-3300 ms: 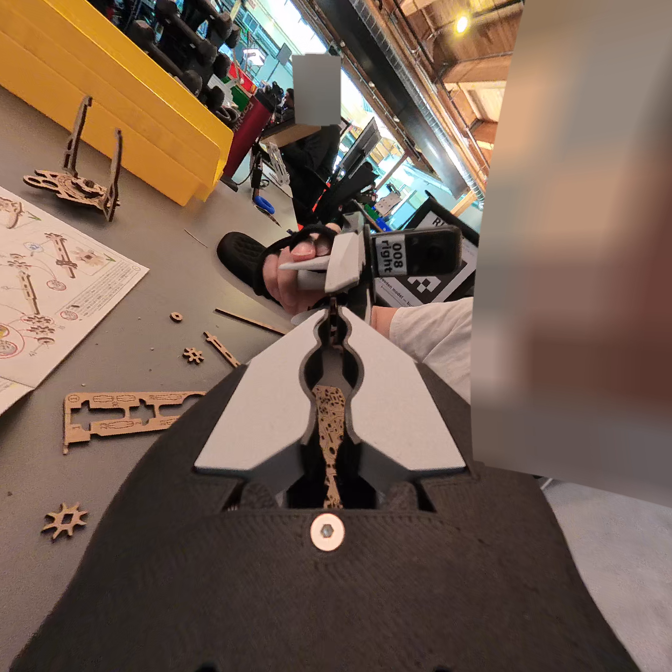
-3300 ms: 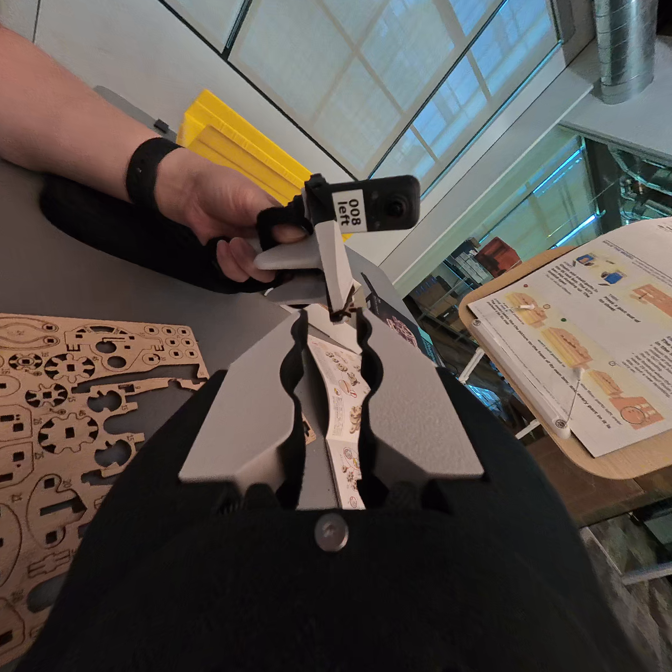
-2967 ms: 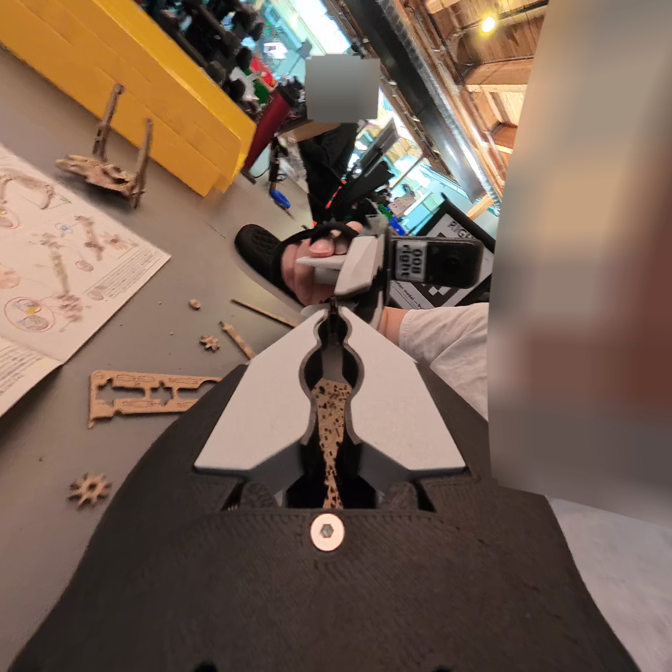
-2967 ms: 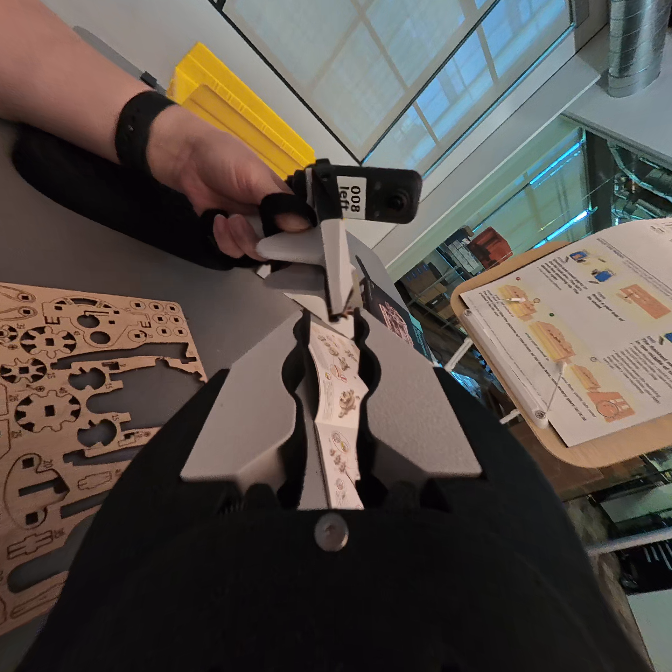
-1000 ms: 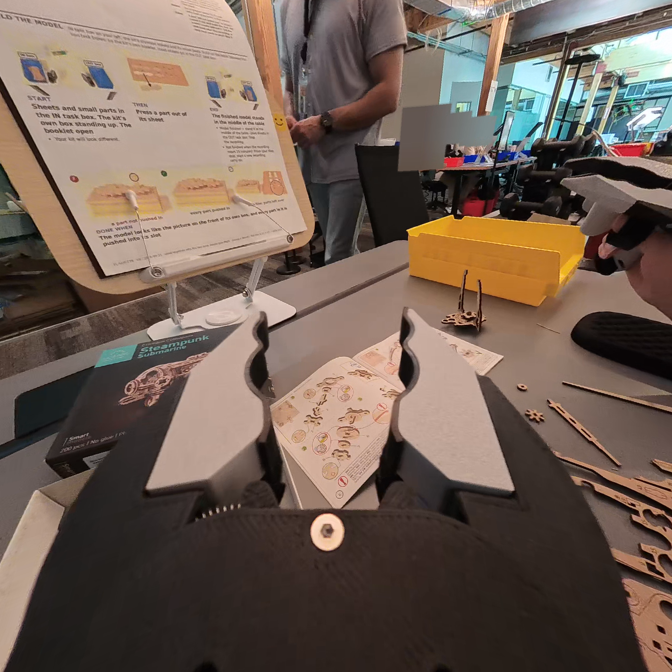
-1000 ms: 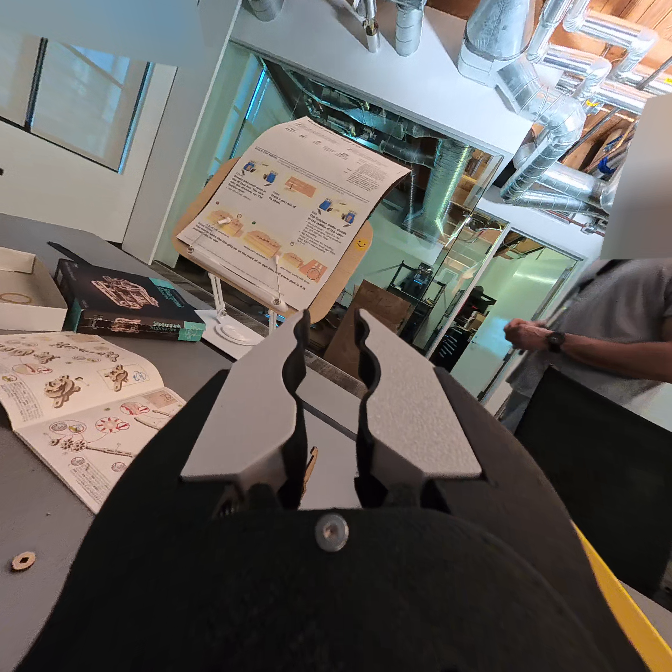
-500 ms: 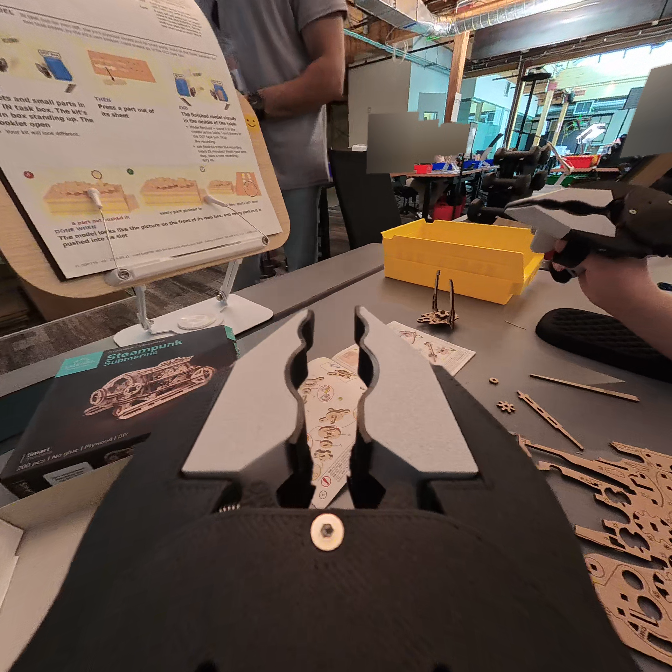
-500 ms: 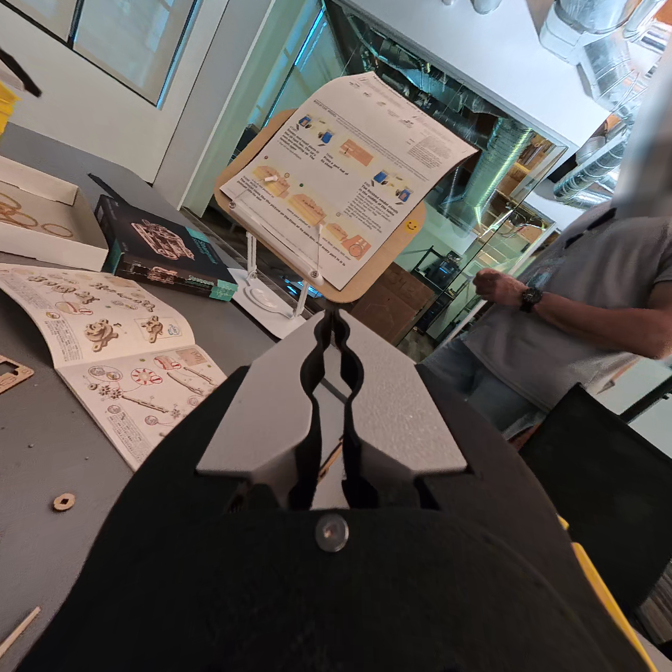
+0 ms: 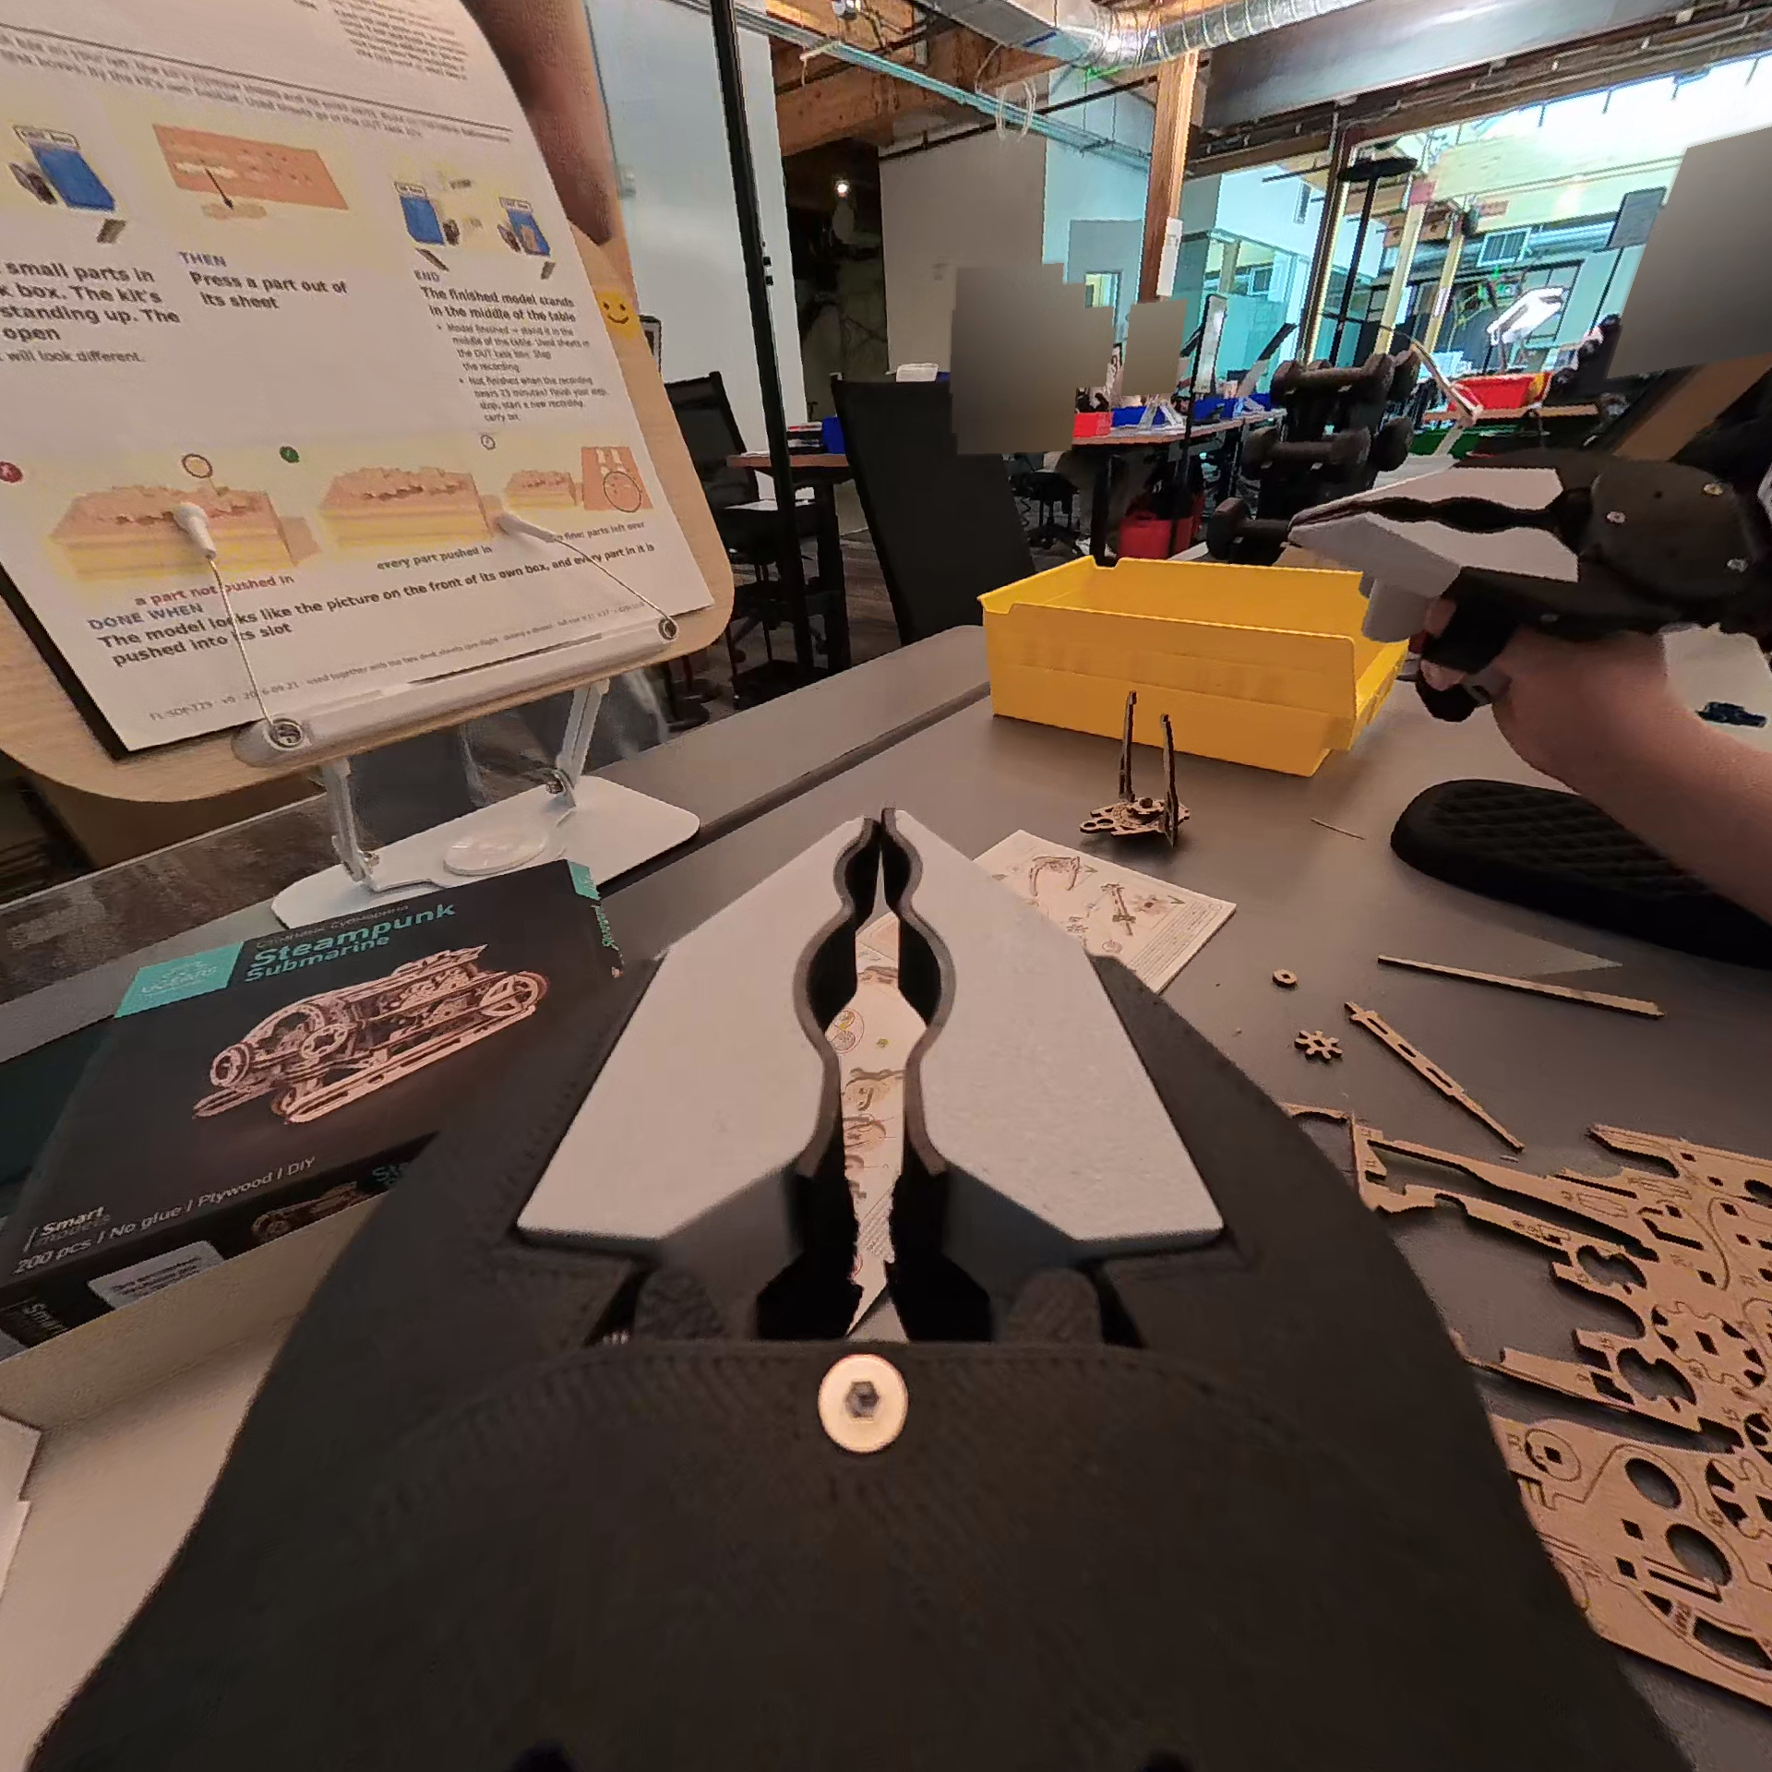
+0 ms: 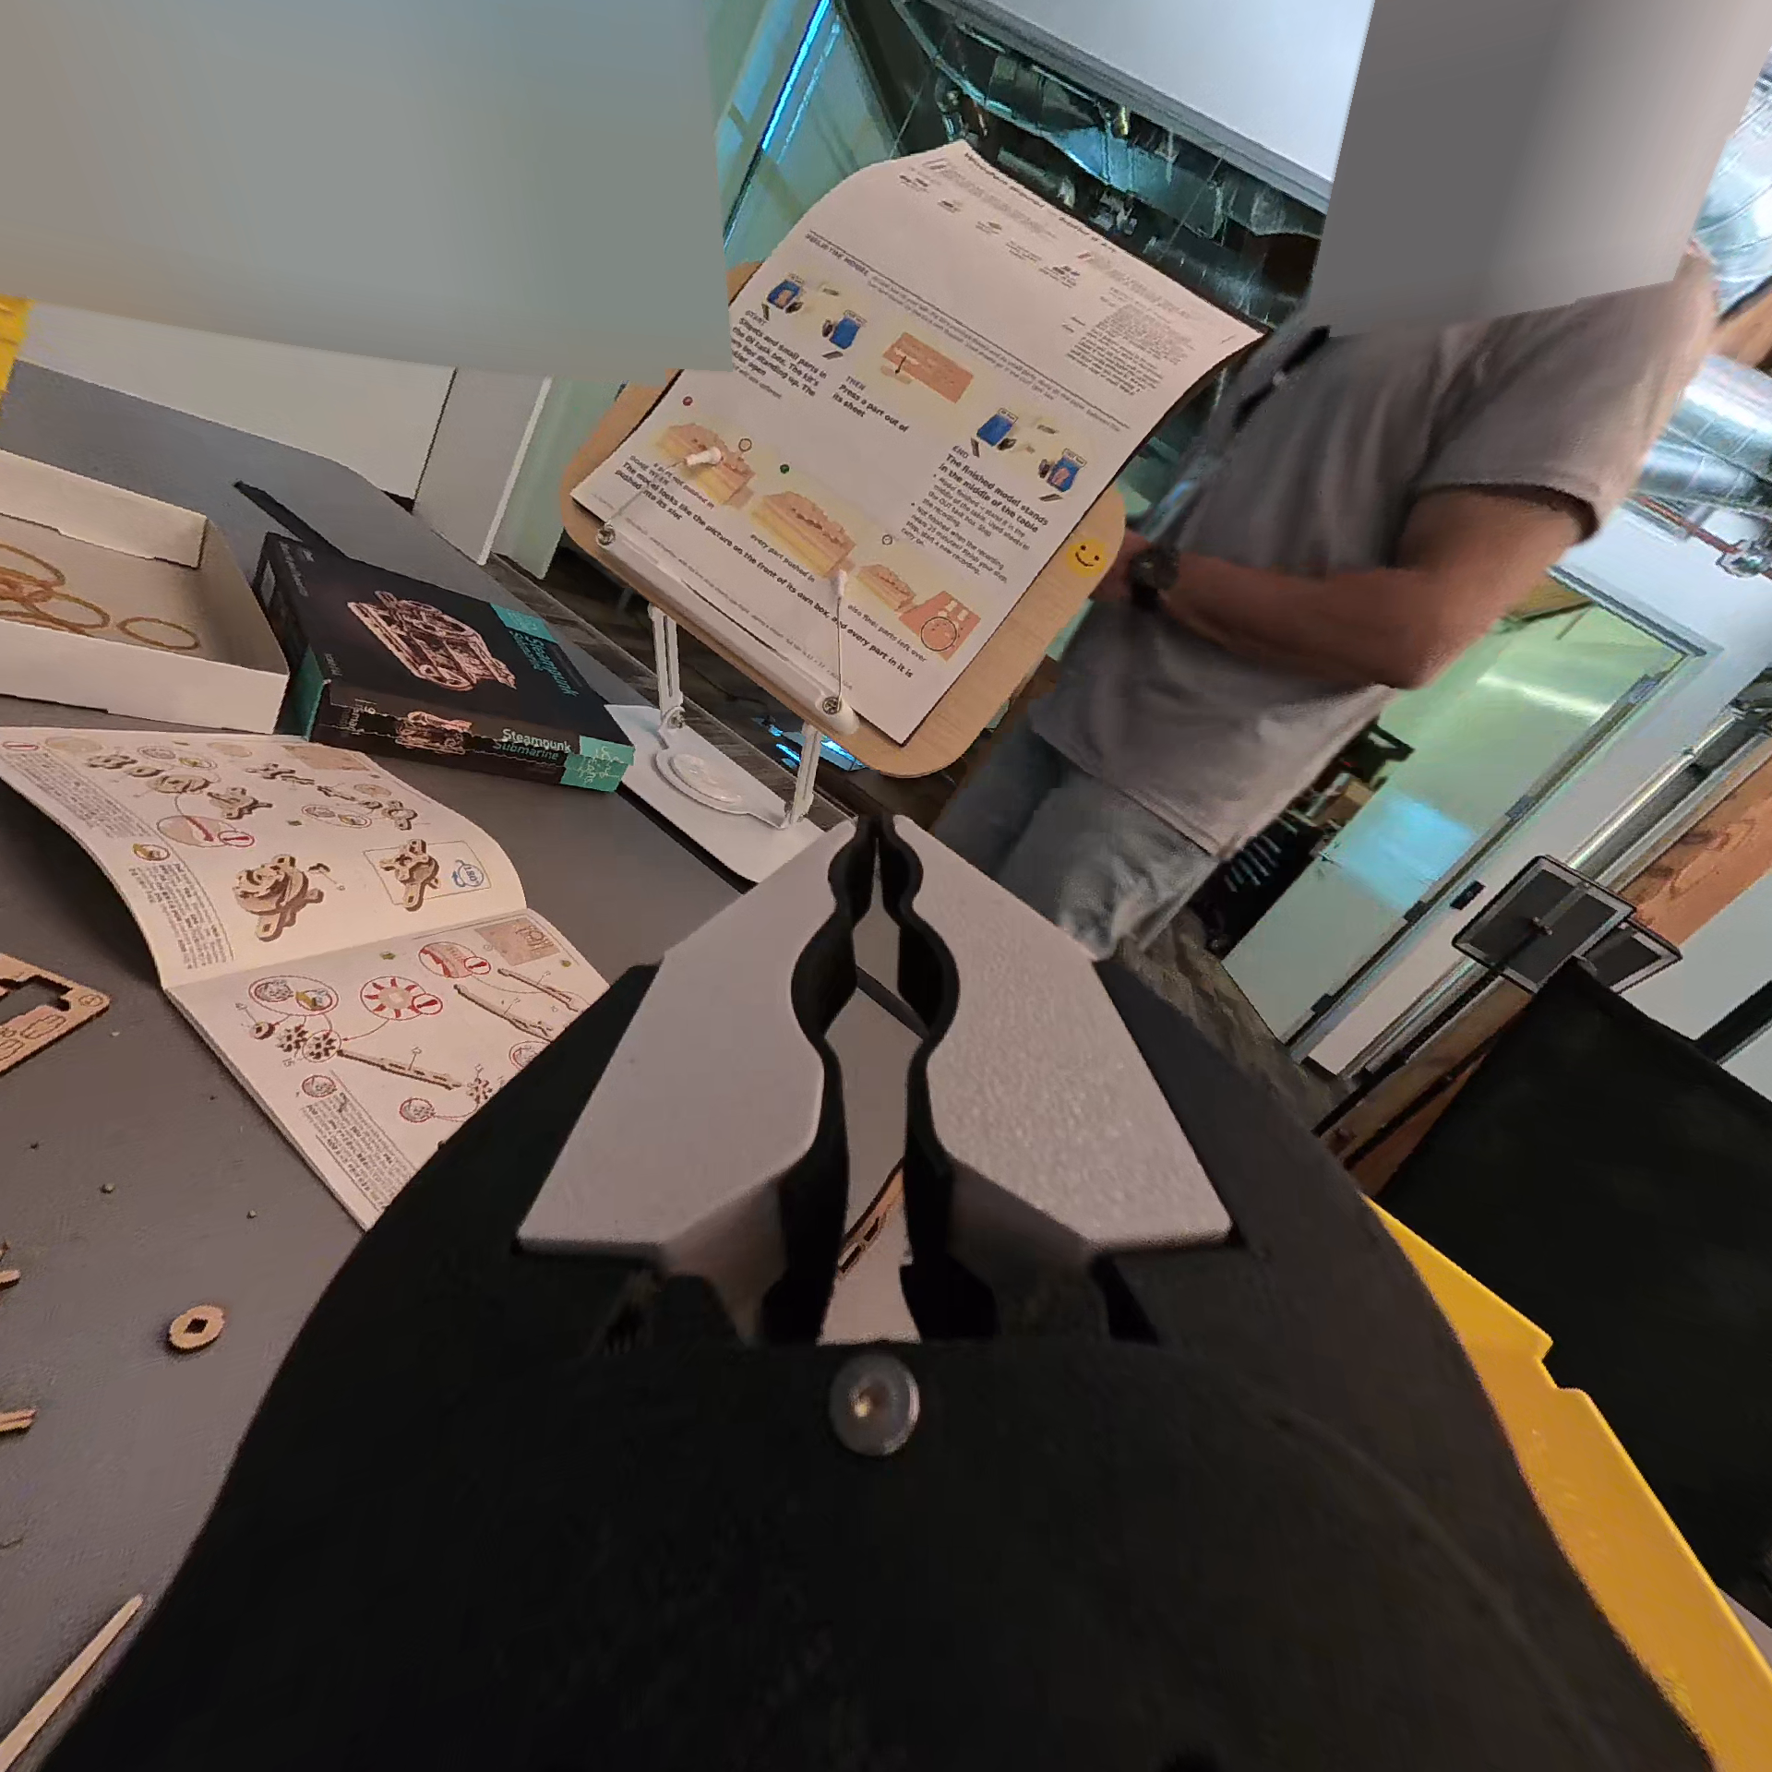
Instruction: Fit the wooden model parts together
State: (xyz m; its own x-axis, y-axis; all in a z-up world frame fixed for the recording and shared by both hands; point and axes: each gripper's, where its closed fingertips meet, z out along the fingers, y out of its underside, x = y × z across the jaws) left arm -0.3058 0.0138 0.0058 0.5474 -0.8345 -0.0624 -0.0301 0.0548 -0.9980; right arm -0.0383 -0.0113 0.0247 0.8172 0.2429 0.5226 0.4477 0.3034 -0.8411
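My left gripper is shut with nothing between its fingers and hangs over the open instruction booklet. My right gripper is shut too. It also shows far right in the left wrist view, held in a hand above the table near the yellow bin. A sliver of wood shows through the gap low between its fingers; I cannot tell if it is held. A small part-built wooden model stands by the bin. A punched plywood sheet lies at right. A gear and thin strips lie loose.
The yellow bin stands at the back. The dark kit box and a white box lid with rings lie left. An instruction board on a stand and a standing person are beyond the table edge. A black wrist rest lies right. About 30 centimetres separates my left fingertips from my right. It is some 20 centimetres from my right tips to the gear.
My left gripper, wide open a second ago, has closed fully. It let go of the wooden strip it held earlier. My right gripper closed from part open and has swung slightly left.
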